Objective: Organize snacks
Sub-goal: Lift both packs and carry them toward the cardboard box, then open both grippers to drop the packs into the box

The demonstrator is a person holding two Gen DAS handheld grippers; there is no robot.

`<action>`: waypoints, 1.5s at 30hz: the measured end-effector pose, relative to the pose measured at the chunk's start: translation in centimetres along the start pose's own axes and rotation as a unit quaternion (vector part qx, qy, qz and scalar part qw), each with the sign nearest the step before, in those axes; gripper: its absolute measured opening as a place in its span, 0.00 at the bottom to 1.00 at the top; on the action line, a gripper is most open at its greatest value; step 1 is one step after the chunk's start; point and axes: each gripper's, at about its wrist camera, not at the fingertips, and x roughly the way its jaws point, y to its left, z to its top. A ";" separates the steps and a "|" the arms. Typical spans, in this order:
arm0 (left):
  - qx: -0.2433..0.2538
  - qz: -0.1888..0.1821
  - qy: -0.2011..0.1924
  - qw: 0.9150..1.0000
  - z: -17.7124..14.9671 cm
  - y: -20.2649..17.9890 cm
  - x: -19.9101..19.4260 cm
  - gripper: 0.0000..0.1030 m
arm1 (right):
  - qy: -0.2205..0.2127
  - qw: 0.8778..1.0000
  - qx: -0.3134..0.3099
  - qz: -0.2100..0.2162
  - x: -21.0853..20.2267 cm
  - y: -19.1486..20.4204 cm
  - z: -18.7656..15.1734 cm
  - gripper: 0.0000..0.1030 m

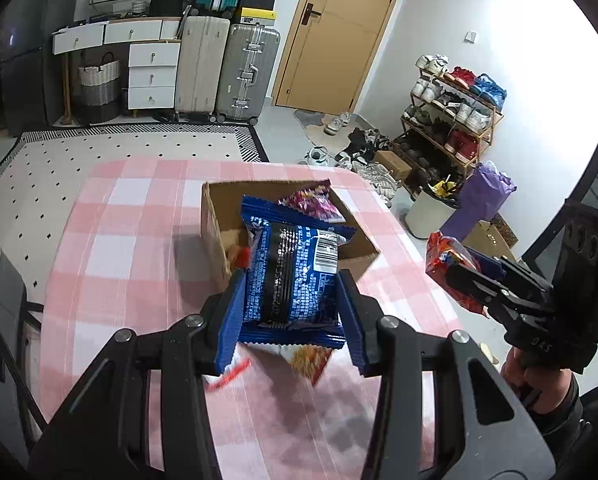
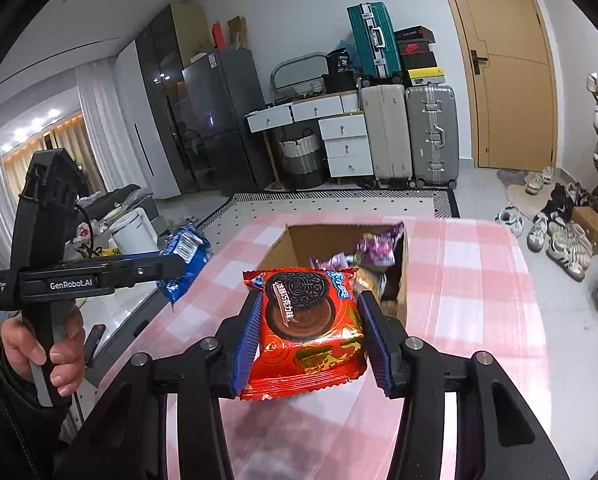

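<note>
Blue snack pack (image 1: pixel 295 276) is clamped flat in the left gripper (image 1: pixel 293 316), red Oreo pack (image 2: pixel 309 320) in the right gripper (image 2: pixel 311 332); both are carried level, probably for a clean drop into the cardboard box (image 2: pixel 283 246) at 12 o'clock.

1. Room's evenly lit, pretty bright; the white wall right of the door (image 1: pixel 331 36) blows out.
2. Ceiling spots (image 2: pixel 35 122) glow far left of the door (image 2: pixel 511 64).
3. Soft shadows on the tablecloth (image 1: pixel 139 240), which smears with motion blur.
4. Heavy fisheye bend, black corners.
</note>
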 end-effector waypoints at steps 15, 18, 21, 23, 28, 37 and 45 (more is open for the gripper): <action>0.001 0.010 0.008 1.000 11.1 1.8 9.2 0.40 | -0.004 1.000 0.006 0.010 7.8 -2.9 7.0 0.47; -0.003 0.006 0.018 1.000 11.5 2.3 11.4 0.40 | 0.004 1.000 -0.001 0.001 9.7 -3.0 7.3 0.47; -0.004 0.006 0.027 1.000 11.3 2.5 13.4 0.40 | 0.011 1.000 -0.011 -0.002 11.1 -3.0 7.1 0.47; -0.005 0.004 0.036 0.999 11.2 2.8 14.8 0.40 | 0.015 1.000 -0.013 -0.003 12.0 -3.5 6.7 0.47; -0.010 0.005 0.056 0.998 10.1 3.4 17.9 0.40 | 0.031 1.000 -0.001 -0.006 14.3 -5.0 5.8 0.47; -0.034 -0.005 0.077 0.996 8.3 5.4 22.1 0.40 | 0.049 0.999 0.010 -0.007 17.6 -7.2 4.8 0.47; -0.035 0.003 0.083 0.996 8.1 5.0 22.8 0.80 | 0.020 1.000 0.003 -0.005 17.4 -7.3 4.7 0.76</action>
